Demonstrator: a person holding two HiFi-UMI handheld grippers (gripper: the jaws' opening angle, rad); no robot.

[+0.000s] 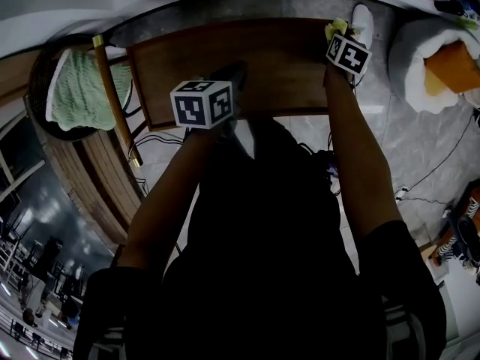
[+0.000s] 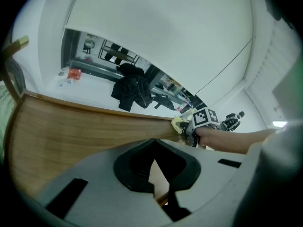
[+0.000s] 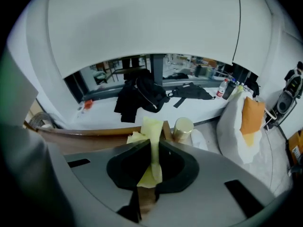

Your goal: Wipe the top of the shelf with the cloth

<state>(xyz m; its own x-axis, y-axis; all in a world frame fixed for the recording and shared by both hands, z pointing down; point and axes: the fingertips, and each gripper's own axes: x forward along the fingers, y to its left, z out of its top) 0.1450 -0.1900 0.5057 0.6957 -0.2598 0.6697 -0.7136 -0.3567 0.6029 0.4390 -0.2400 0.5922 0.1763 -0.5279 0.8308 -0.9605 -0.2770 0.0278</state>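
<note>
**Status.** The right gripper [image 1: 339, 37] is closed on the cloth [image 1: 335, 27]. In the right gripper view the jaws of the right gripper [image 3: 147, 188] pinch a thin yellow fold of the cloth [image 3: 152, 131]. The left gripper [image 1: 231, 75] hovers over the middle of the shelf [image 1: 262, 58]. In the left gripper view the jaws of the left gripper [image 2: 158, 193] are together or nearly so and hold nothing. Only wood shows through the small gap.

**Location.** In the head view the cloth is at the far right corner of the shelf top, at 1 o'clock from frame centre. It appears to rest on the wood there. The left gripper view shows the cloth [image 2: 177, 123] at the right end of the shelf [image 2: 71, 131].

**Orientation.**
- The shelf top has its long axis along 9–3 o'clock in the head view.
- In the right gripper view the cloth is a narrow strip with its long axis along 12–6 o'clock. The free end points to 12 o'clock and a bunched part spreads toward 10 o'clock over the shelf [image 3: 85, 136].

**Procedure (judgement).** The wipe appears to be at a corner, with most of the top left to cover.
1. Tilt the right gripper so that the bunched part of the cloth, not the jaw tips, presses flat on the wood.
2. Draw the cloth along the long axis toward 9 o'clock with even pressure.
3. Overlap each pass with the previous one.
4. Move the left gripper clear of the wipe path.
5. Avoid the cylinder [image 3: 183, 126] just beyond the corner.
</note>
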